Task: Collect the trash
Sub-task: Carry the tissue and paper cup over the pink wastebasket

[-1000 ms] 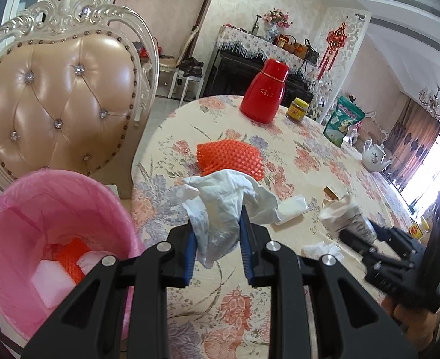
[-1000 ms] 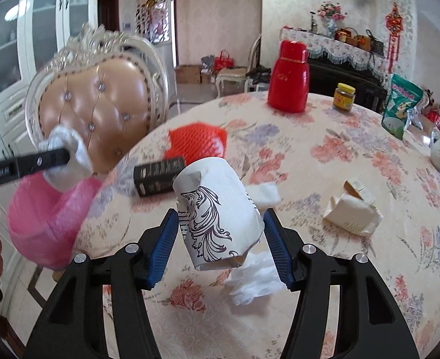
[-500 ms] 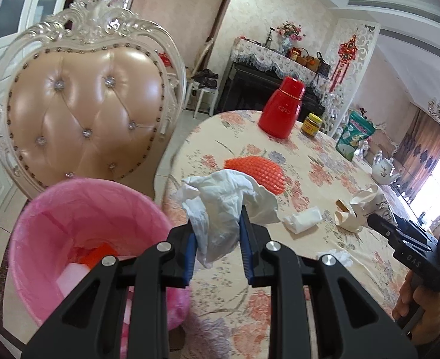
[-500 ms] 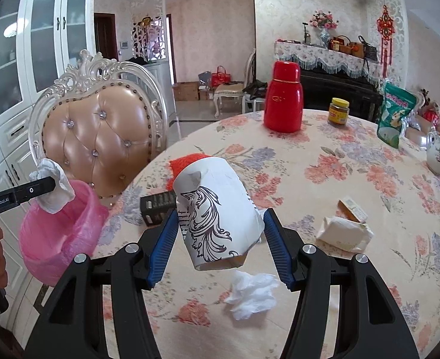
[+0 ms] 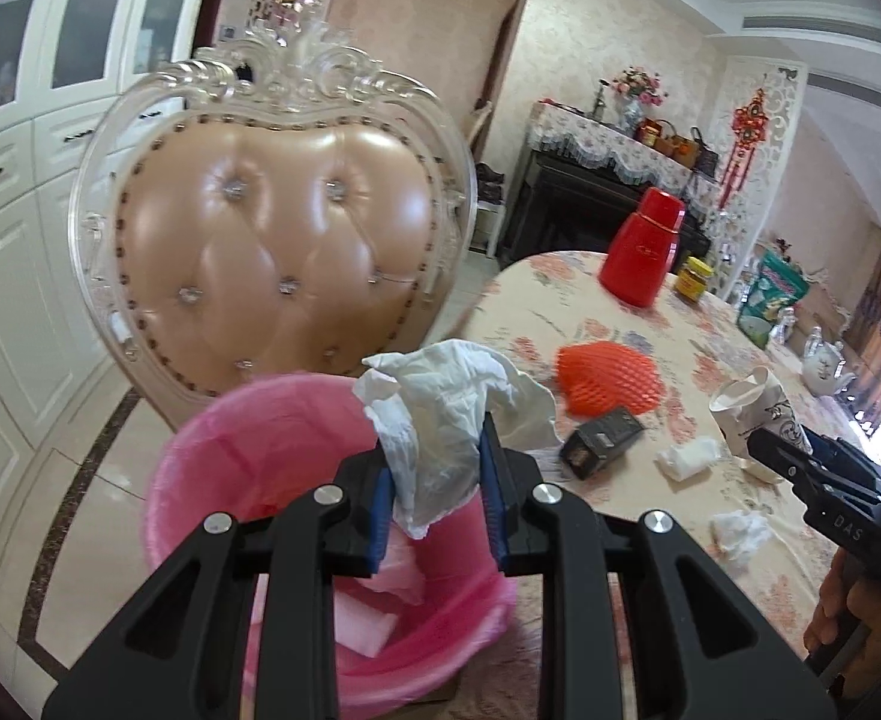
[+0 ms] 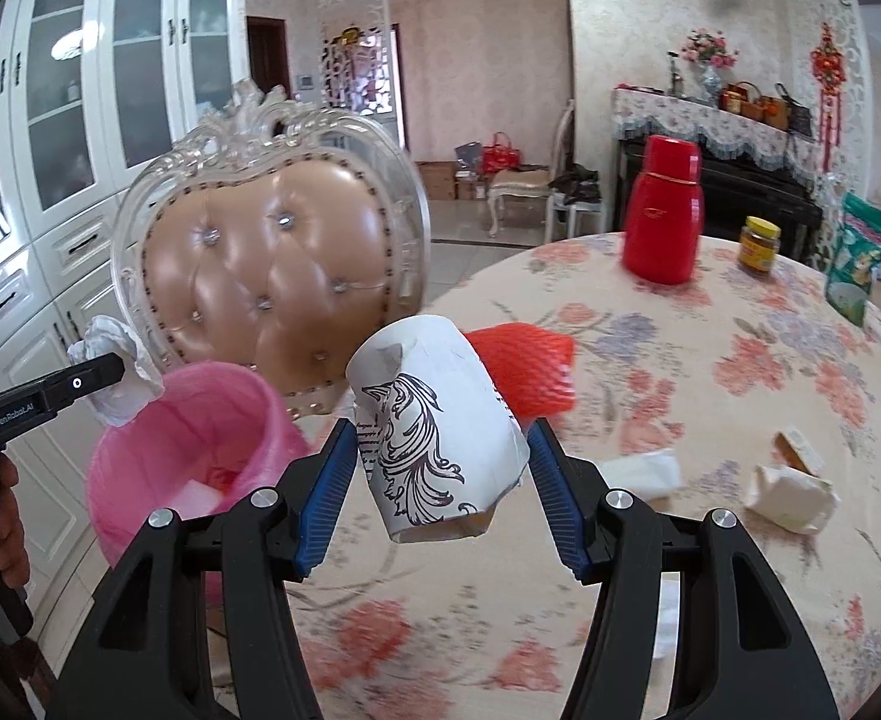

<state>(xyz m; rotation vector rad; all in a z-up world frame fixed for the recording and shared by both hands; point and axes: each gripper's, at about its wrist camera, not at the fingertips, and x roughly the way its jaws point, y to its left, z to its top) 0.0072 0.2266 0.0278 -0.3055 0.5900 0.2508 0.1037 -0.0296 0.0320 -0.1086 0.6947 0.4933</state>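
My left gripper [image 5: 437, 480] is shut on a crumpled white tissue [image 5: 440, 402] and hangs over the pink-lined trash bin [image 5: 248, 450]; the right wrist view shows the same tissue [image 6: 119, 369] above the bin [image 6: 140, 450]. A white paper cup [image 6: 434, 420] with a black horse print sits between the blue pads of my right gripper [image 6: 440, 480], which is shut on it above the table's edge. In the left wrist view that cup [image 5: 752, 414] and right gripper [image 5: 800, 468] appear at the right. On the table lie an orange foam net [image 5: 611, 378], a black box [image 5: 602, 444] and tissue wads [image 5: 686, 459].
A padded, ornate chair [image 5: 272, 252] stands right behind the bin. On the floral tablecloth [image 6: 710, 360] stand a red thermos [image 6: 665, 219], a jar [image 6: 758, 243], a green bag [image 6: 860, 252] and a crumpled white carton [image 6: 791, 495]. A teapot [image 5: 824, 363] sits at the far right. White cabinets line the left wall.
Both grippers have swung left away from the table, the left one carrying the tissue over the bin, the right one carrying the cup towards it. Both grips are unchanged.
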